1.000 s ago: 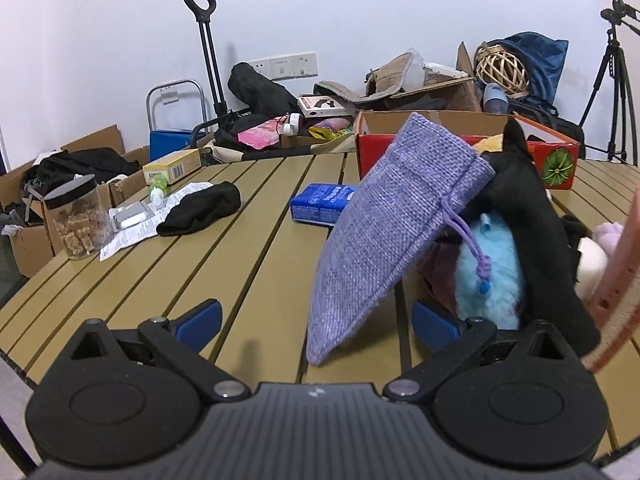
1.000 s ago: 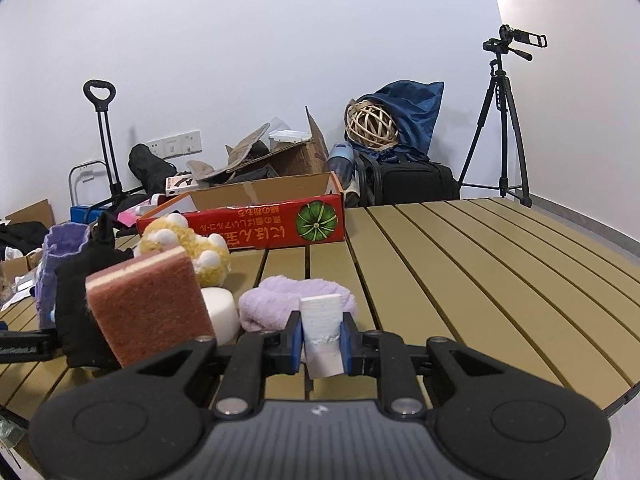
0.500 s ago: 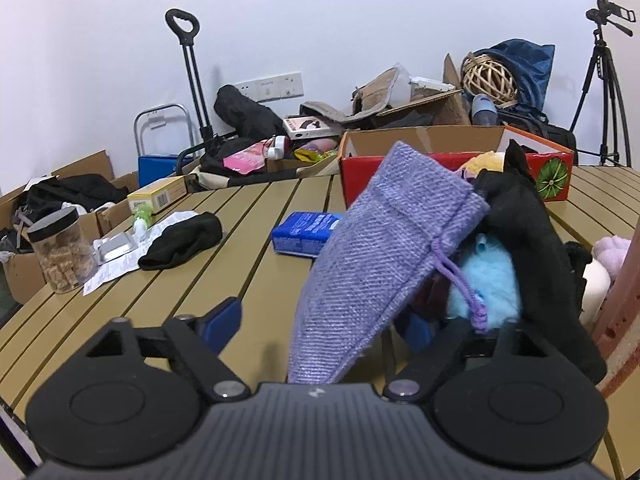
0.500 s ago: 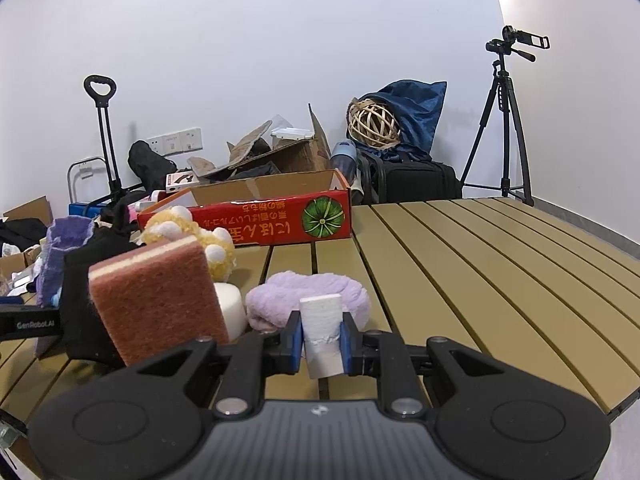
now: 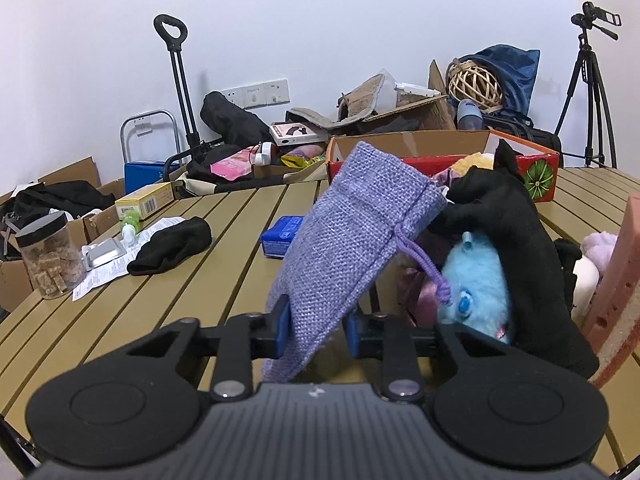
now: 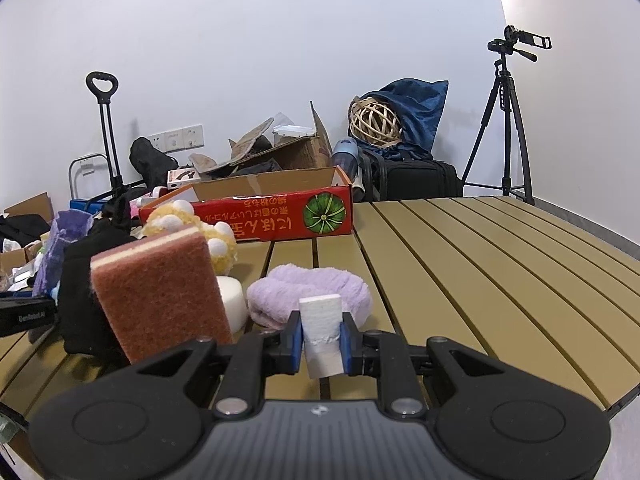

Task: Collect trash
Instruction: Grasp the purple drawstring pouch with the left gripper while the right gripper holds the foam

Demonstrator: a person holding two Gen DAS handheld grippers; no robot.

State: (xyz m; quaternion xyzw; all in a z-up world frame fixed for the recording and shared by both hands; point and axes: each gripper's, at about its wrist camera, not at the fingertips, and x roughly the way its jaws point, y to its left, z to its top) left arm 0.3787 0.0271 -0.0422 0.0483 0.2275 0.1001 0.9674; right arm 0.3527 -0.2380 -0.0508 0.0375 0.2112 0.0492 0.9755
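The left gripper (image 5: 316,328) had just been closing, and its blue pads (image 5: 282,328) now pressed on the lower end of a lilac woven drawstring pouch (image 5: 352,232), which rose tilted from between them toward the upper right. The pouch's gathered mouth leaned against a black fabric item (image 5: 516,248), with its purple cord (image 5: 430,270) dangling beside a fluffy light-blue plush toy (image 5: 476,276) tucked under that black fabric. At the far right edge stood a brown-and-cream scouring sponge (image 5: 616,280). Farther out on the tan slatted table (image 5: 224,256) lay a small blue packet (image 5: 282,234), a black cloth (image 5: 172,244), a printed paper sheet (image 5: 116,270) and a clear jar with a black lid (image 5: 50,256) holding brown cubes. A red cardboard box with a green pumpkin print (image 5: 536,178) sat beyond the pouch.

The right gripper (image 6: 320,340) was clamped on a small white foam block (image 6: 322,336), upright between its pads above the table (image 6: 460,280). Just beyond it lay a rolled lilac towel (image 6: 312,292), with a white round foam piece (image 6: 232,300) beside it and the scouring sponge (image 6: 160,296) standing to the left. Behind those sat a yellow-and-white bobbled sponge (image 6: 192,224) and the red box (image 6: 264,216). The left gripper's tip (image 6: 28,314) showed at the left edge, next to the black fabric (image 6: 84,280) and the pouch (image 6: 60,244).

A tripod with a camera (image 6: 508,120) stood by the wall at the right.
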